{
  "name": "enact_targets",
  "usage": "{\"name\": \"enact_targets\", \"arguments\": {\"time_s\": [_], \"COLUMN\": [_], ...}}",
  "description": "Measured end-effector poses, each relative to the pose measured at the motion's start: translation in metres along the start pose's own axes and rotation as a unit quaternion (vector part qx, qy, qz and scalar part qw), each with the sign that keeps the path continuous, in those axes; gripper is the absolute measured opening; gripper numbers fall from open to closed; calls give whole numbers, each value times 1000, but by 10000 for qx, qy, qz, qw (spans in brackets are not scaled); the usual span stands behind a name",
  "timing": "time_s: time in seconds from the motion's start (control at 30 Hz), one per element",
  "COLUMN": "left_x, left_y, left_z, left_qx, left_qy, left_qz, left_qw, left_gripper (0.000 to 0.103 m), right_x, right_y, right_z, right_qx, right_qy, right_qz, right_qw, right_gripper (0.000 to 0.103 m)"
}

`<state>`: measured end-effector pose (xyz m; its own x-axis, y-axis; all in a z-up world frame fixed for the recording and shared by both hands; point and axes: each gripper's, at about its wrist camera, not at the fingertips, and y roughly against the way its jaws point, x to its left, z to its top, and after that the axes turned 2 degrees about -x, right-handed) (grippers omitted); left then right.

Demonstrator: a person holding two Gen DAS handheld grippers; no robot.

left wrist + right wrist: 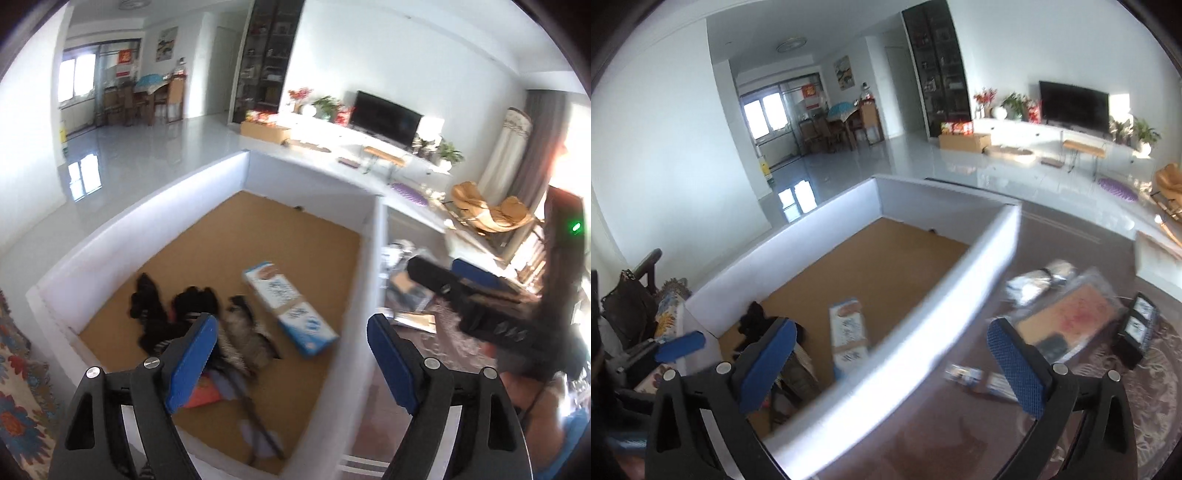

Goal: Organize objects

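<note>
A white-walled box (pixel 110 240) with a brown floor holds a blue-and-white carton (pixel 288 306), black garments (pixel 166 306), a grey striped cloth (pixel 243 339) and a thin dark stick (pixel 258 424). My left gripper (pixel 291 328) hangs open above the box's near end, nothing between its blue pads. My right gripper (pixel 892 332) is open and empty, its fingers straddling the box's right wall (pixel 923 321). The carton (pixel 847 332) lies left of that wall. One blue finger of the left gripper (pixel 679 345) shows at the far left in the right wrist view.
Right of the box, on a patterned rug (pixel 1126 406), lie a clear packet with a brown card (pixel 1067 314), a silver pouch (pixel 1038 282), a small dark box (pixel 1137 328) and a small blue-white packet (pixel 964 374). A flowered cloth (pixel 18 387) borders the box's left side.
</note>
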<state>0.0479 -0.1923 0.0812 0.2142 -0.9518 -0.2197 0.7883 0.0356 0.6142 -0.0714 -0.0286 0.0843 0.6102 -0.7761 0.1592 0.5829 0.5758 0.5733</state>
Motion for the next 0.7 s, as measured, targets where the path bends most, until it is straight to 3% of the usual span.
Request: {"name": "enact_targets", "arguments": {"time_s": [0.07, 0.13, 0.23, 0.3, 0.43, 0.7], "left_x": [-37, -71, -111, -131, -153, -162], "left_y": [9, 12, -6, -24, -57, -101], "left_z": [-12, -29, -55, -73, -95, -121], "left_qx": [-34, 5, 391, 695, 980, 1223], "left_qy": [-228, -415, -700, -923, -1119, -1514], "left_qz": [-558, -947, -1224, -1196, -902, -317], "left_qw": [9982, 9946, 9892, 9861, 9848, 9804], "left_gripper": [91, 103, 103, 103, 103, 103], "right_x": [-31, -67, -115, -141, -170, -183], "right_y": [26, 41, 54, 68, 95, 101], "right_z": [-28, -63, -115, -145, -179, -187], "right_qx": [-13, 254, 881, 1172, 1289, 1255], "right_qy": [81, 116, 133, -100, -472, -1013], "right_qz": [-582, -1204, -1982, -2170, -2413, -2253], "right_qw": [9983, 9923, 9761, 9691, 9607, 9609], "right_gripper": [103, 103, 103, 103, 103, 103]}}
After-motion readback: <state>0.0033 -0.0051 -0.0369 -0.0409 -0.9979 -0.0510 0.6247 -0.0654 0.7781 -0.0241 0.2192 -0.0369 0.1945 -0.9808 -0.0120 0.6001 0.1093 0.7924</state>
